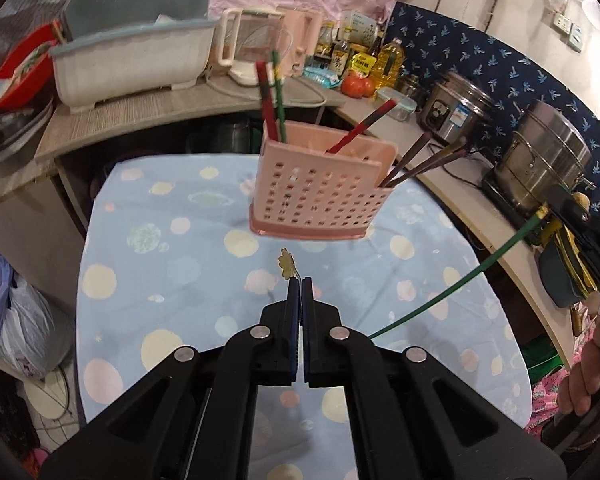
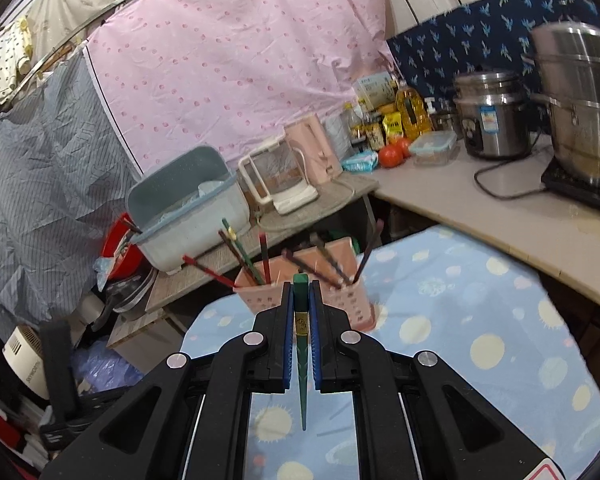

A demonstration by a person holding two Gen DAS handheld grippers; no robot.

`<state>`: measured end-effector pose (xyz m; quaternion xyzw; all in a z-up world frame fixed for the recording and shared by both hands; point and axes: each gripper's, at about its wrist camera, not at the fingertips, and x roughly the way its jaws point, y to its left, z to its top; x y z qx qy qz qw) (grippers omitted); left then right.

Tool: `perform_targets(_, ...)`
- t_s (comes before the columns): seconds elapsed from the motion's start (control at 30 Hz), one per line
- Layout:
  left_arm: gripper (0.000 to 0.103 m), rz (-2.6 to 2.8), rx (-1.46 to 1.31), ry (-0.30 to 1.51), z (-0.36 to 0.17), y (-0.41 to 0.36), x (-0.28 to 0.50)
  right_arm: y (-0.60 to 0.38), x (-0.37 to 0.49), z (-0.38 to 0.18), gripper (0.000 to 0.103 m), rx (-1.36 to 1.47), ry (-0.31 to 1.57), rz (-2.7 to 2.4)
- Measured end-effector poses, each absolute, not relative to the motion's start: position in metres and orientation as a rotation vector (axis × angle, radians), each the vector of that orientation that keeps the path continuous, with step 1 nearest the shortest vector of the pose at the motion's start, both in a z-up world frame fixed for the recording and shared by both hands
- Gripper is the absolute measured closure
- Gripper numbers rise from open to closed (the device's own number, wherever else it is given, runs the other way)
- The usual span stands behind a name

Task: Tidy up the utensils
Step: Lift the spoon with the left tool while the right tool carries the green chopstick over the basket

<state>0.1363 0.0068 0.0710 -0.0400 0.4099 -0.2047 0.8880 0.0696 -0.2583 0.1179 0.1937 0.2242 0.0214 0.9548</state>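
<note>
The right gripper [image 2: 301, 292] pinches a green chopstick [image 2: 302, 364] above the blue table [image 1: 172, 264], near the pink basket [image 1: 320, 188] of chopsticks, while the left gripper [image 1: 301, 286] has its fingers pressed together on a small gold piece [image 1: 287, 266].

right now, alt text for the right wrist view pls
The right gripper is shut on a green chopstick, in front of a pink perforated utensil holder filled with chopsticks. The holder stands on a blue dotted tablecloth.
</note>
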Motion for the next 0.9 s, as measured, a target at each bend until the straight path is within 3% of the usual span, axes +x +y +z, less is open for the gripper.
perform_targets(0.47, 0.102, -0.441, 0.051, 0.643, 0.191, -0.03, 0.181, -0.282, 0.126, 0.244, 0.096, 0.25, 0.182, -0.04)
perform_targets(0.9, 0.102, -0.445, 0.039, 0.765, 0.161, -0.054, 0.251, -0.287, 0.187, 0.26, 0.096, 0.238, 0.16, -0.065)
